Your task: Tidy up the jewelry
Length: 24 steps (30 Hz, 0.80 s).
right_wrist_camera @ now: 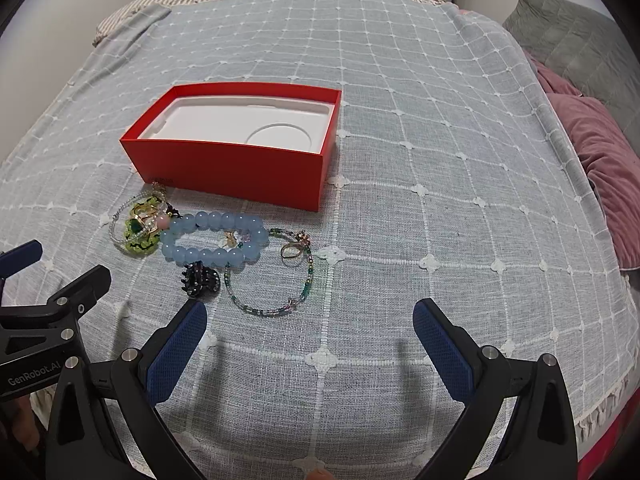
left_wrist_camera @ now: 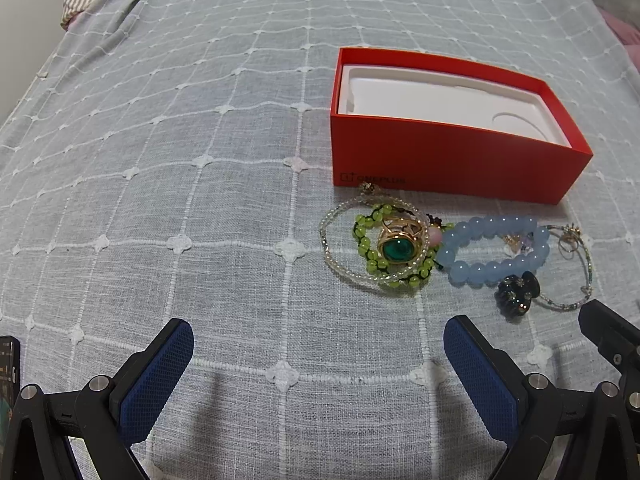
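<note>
With both grippers spread wide and empty, we centre the black rhinestone hair claw, just ahead of the right gripper's left jaw, between those jaws before closing.

A: Even, soft indoor light; finger shadows fall forward on the bedspread
B: Sharp centre, no glare, heavy fisheye bending and dark corners at the edges

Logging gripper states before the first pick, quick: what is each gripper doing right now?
Left gripper: open, holding nothing, above the bedspread.
Right gripper: open, holding nothing, just short of the black hair claw.
</note>
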### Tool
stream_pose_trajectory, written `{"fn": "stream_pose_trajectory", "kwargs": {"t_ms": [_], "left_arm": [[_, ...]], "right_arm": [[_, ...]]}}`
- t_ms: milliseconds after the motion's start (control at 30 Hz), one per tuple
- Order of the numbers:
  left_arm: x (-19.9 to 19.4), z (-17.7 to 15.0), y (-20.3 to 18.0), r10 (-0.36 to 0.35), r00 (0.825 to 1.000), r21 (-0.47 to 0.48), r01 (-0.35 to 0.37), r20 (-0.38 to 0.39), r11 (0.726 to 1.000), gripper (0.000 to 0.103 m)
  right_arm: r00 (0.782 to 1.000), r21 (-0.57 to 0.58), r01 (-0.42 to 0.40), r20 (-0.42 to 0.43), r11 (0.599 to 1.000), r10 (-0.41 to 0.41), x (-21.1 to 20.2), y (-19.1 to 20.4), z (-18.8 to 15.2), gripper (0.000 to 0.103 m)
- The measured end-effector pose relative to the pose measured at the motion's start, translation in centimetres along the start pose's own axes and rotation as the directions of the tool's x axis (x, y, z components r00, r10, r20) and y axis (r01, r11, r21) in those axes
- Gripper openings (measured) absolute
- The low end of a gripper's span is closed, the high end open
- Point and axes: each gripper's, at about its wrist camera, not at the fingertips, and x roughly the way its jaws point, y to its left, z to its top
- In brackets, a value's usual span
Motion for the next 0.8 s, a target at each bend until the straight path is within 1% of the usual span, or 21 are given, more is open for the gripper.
{"fn": "stream_pose_trajectory", "kwargs": {"t_ms": [800], "left_arm": [[-0.12,-0.05,-0.24,0.001,1.000,0.003,-0.001,0.001,1.000,0.103]], "right_arm": [[1.000,-0.001,-0.001,0.001,1.000,0.001,0.09,0.21,-0.10,0.103]]}}
